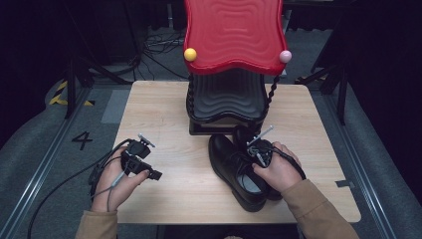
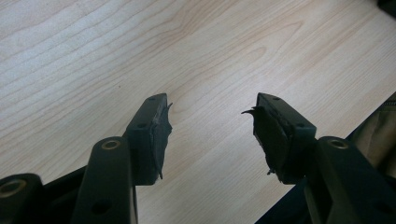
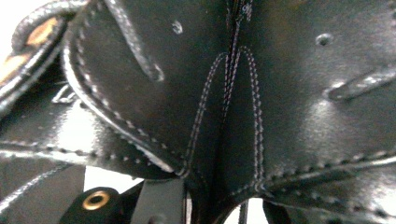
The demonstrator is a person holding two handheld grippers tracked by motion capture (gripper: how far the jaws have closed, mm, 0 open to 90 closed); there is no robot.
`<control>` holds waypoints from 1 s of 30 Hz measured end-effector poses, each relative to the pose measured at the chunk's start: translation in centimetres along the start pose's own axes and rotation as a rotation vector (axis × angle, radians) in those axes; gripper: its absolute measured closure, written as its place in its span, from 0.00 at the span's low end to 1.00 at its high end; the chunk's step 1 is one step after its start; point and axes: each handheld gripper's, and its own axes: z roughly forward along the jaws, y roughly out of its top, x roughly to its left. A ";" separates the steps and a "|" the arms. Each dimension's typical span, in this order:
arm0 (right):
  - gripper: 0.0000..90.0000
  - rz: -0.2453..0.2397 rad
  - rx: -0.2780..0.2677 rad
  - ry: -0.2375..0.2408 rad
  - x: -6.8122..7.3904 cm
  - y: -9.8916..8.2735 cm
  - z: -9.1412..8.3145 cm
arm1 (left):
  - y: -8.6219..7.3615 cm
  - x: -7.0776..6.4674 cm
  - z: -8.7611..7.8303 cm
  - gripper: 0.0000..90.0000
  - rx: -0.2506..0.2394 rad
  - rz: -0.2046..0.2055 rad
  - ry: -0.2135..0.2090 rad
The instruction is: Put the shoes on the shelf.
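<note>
1. Where the left hand [image 1: 115, 181] rests at the table's [image 1: 164, 114] near left edge, it holds the left gripper [image 1: 149, 172] low over bare wood, its cable trailing off toward the floor at the left.
2. Seen in the left gripper view, that gripper's [image 2: 210, 128] jaws stand wide apart with nothing between them; the pads [image 2: 161, 135] look worn and frayed at the edges, and light wood grain lies beneath.
3. At the table's far middle stands a rack [image 1: 226, 99] with a black wavy lower shelf and a red wavy top shelf [image 1: 233, 35]; a yellow ball [image 1: 190, 54] sits on the top's left corner and a pink ball [image 1: 285, 56] on its right.
4. Just in front of the rack a pair of black shoes [image 1: 234, 169] lies on the table, side by side, toes toward the rack.
5. On the right, the right hand [image 1: 278, 169] holds the right gripper [image 1: 259, 152] down on the shoes, near the right one's opening.
6. Close up in the right gripper view, stitched black leather [image 3: 224, 93] with lace holes sits right over the jaws, which seem to close on a leather edge at the bottom of the frame, though I cannot tell for sure.
</note>
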 end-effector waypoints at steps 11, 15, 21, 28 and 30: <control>0.91 0.014 -0.002 -0.014 -0.5 0.1 -0.8 | -0.4 0.3 -0.6 0.51 -0.019 -0.006 0.003; 0.91 0.016 -0.015 0.032 -0.3 -0.1 -1.9 | -0.4 0.4 -0.7 0.51 -0.023 -0.012 0.005; 0.91 -0.005 -0.010 0.046 0.2 -0.3 -3.8 | -0.4 0.4 -0.7 0.51 -0.024 -0.011 0.006; 0.91 -0.017 0.000 0.056 0.6 -0.5 -6.3 | -0.7 0.5 -1.3 0.51 -0.040 -0.005 0.007; 0.91 -0.026 0.002 0.058 0.7 -0.7 -7.1 | -0.7 0.5 -1.4 0.51 -0.044 -0.014 0.009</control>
